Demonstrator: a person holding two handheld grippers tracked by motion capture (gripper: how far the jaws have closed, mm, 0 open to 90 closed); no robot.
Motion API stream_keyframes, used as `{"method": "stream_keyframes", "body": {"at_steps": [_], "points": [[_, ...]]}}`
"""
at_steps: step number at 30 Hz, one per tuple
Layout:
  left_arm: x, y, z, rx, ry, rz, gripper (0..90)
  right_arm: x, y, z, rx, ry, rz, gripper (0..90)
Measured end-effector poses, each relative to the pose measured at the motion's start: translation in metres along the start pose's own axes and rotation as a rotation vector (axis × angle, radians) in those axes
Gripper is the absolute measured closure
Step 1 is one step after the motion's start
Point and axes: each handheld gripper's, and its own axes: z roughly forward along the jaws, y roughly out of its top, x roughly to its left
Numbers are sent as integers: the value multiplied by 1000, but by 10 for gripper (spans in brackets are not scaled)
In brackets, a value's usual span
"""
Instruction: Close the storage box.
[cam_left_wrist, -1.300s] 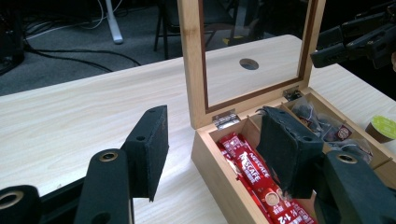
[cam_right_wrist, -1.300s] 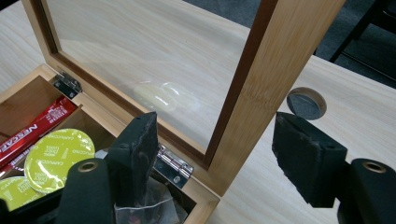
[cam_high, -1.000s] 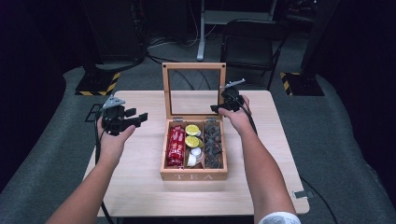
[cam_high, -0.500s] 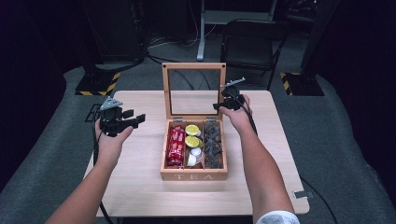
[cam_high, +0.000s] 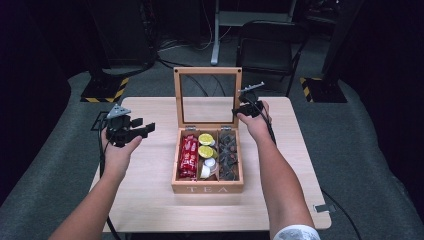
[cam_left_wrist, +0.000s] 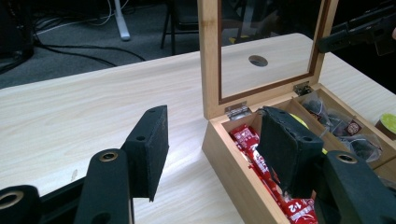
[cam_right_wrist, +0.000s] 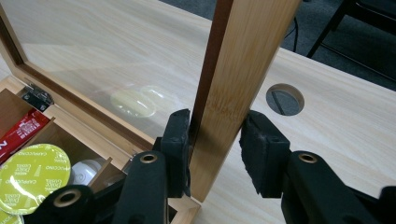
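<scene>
The tea box (cam_high: 207, 187) sits mid-worktop (cam_high: 150, 210) with its glass-paned lid (cam_high: 207, 71) standing upright on the hinges along the back wall, and the coming move, most likely swinging that lid down shut, turns on how the right tool (cam_right_wrist: 215, 140) meets the lid's right frame bar. In the right gripper view that wooden bar rises between the pads toward 12 o'clock, its long axis upright; the jaws have just been closing on it, the left pad (cam_right_wrist: 180, 140) pressed to its inner face and the right pad (cam_right_wrist: 257, 149) at its outer face, so I judge the bar clamped. The lid's hinge line runs 9 to 3 o'clock in the high view, so the lid would fall toward 6 o'clock, over the red sachets (cam_high: 188, 156), yellow-green capsules (cam_high: 205, 145) and dark packets (cam_high: 229, 155). The left tool (cam_high: 140, 131) hangs at 9 o'clock from the box, well apart, jaws half apart and empty; the right hand is plainly nearer. The high view gives the layout but hides pad contact behind the right hand (cam_high: 255, 122); the right gripper view shows that contact, and the left gripper view shows the hinges (cam_left_wrist: 237, 111) and the box's near wall.
</scene>
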Motion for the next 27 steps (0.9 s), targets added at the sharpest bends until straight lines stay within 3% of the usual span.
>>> {"method": "stream_keyframes", "body": {"at_steps": [4, 10, 19, 27], "points": [[1, -1, 0, 3, 4, 0, 426, 0, 1, 2, 0, 11, 8, 574], [2, -2, -1, 5, 5, -1, 426, 4, 2, 5, 1, -12, -6, 569], [3, -3, -1, 3, 8, -9, 427, 2, 2, -1, 11, -4, -8, 623], [-3, -1, 6, 5, -5, -1, 426, 5, -4, -4, -29, -13, -2, 631]]}}
